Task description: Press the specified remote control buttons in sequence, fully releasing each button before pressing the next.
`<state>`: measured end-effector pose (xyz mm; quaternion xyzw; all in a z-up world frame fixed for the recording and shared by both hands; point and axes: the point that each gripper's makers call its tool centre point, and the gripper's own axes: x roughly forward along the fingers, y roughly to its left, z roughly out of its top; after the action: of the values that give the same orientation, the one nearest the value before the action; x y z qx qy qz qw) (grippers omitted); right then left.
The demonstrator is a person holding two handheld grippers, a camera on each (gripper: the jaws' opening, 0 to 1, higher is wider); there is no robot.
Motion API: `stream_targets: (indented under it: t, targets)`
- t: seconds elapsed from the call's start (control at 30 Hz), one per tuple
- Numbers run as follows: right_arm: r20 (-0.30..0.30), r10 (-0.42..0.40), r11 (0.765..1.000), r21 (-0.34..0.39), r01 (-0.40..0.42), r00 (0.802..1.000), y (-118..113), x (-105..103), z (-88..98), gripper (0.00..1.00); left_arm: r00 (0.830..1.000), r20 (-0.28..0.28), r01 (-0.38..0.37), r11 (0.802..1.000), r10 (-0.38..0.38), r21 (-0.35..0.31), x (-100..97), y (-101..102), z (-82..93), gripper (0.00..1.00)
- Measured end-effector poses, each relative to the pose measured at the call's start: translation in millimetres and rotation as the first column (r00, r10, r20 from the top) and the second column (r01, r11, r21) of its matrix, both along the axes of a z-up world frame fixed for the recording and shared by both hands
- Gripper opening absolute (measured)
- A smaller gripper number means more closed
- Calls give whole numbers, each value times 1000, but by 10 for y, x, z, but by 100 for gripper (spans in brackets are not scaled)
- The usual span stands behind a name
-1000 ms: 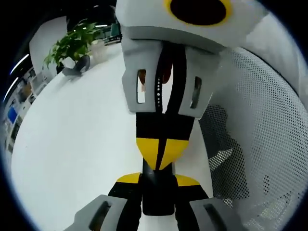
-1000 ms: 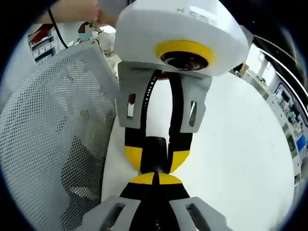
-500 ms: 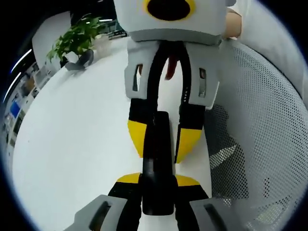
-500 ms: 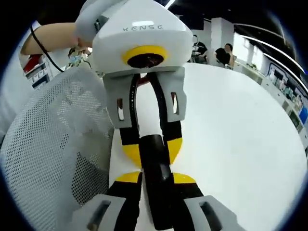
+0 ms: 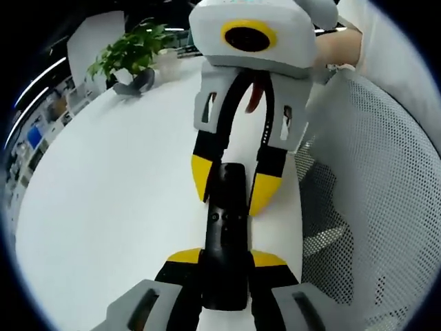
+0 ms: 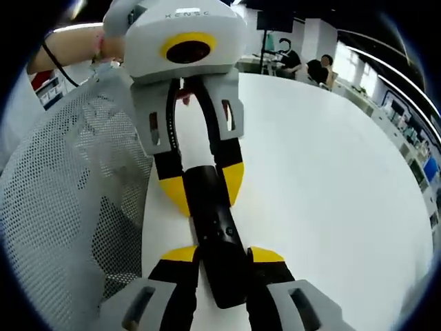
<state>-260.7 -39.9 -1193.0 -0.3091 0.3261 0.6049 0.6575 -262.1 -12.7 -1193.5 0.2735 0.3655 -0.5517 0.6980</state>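
1 black remote control (image 5: 224, 241) (image 6: 215, 238), lying lengthwise on the white table (image 5: 103, 200) (image 6: 331, 179), gripped at both ends. 2 grippers: left gripper (image 5: 224, 265) (image 6: 200, 189) clamped on 1 end, right gripper (image 6: 217, 265) (image 5: 231, 189) clamped on the other. 1 mesh basket (image 5: 372, 179) (image 6: 62, 193) beside. Left gripper view adds 1 potted plant (image 5: 134, 58); right gripper view adds 2 seated people (image 6: 306, 65).
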Motion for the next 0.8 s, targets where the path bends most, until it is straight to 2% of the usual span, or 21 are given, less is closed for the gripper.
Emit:
stream_targets:
  t: [0.07,0.17,0.23,0.33,0.4,0.47,0.53,0.57,0.63,0.73,0.8]
  targets:
    - [15,8,1000,-8,-8,1000,-6,14,-17,24,995,-5,-96,995,96,4,38,56,7,27]
    - [18,9,1000,-7,-9,1000,-7,17,-20,24,988,22,-154,987,155,-46,99,99,106,34]
    - [19,12,1000,-7,-12,1000,-7,18,-21,24,971,-3,-236,965,237,-115,117,135,242,39]
    - [21,15,1000,-8,-15,1000,-9,17,-19,23,951,28,-299,939,308,-168,165,255,435,50]
    - [22,17,1000,-10,-17,1000,-8,16,-19,23,931,43,-345,912,363,-221,181,328,588,54]
    - [20,18,1000,-12,-18,1000,-9,16,-20,23,904,58,-391,874,424,-288,207,391,755,62]
    - [16,18,1000,-12,-18,1000,-8,15,-15,23,871,79,-424,824,484,-376,236,437,955,71]
    - [12,16,1000,-10,-16,1000,-9,16,-15,23,849,70,-448,784,524,-430,240,461,1078,74]
    - [6,15,1000,-9,-15,1000,-9,17,-13,23,818,72,-465,730,571,-502,233,489,1264,78]
    - [-3,13,1000,-12,-13,1000,-11,21,-16,23,769,115,-467,677,628,-569,244,565,1454,84]
    - [-5,13,1000,-17,-13,1000,-14,23,-15,23,744,116,-475,642,658,-602,238,604,1535,88]
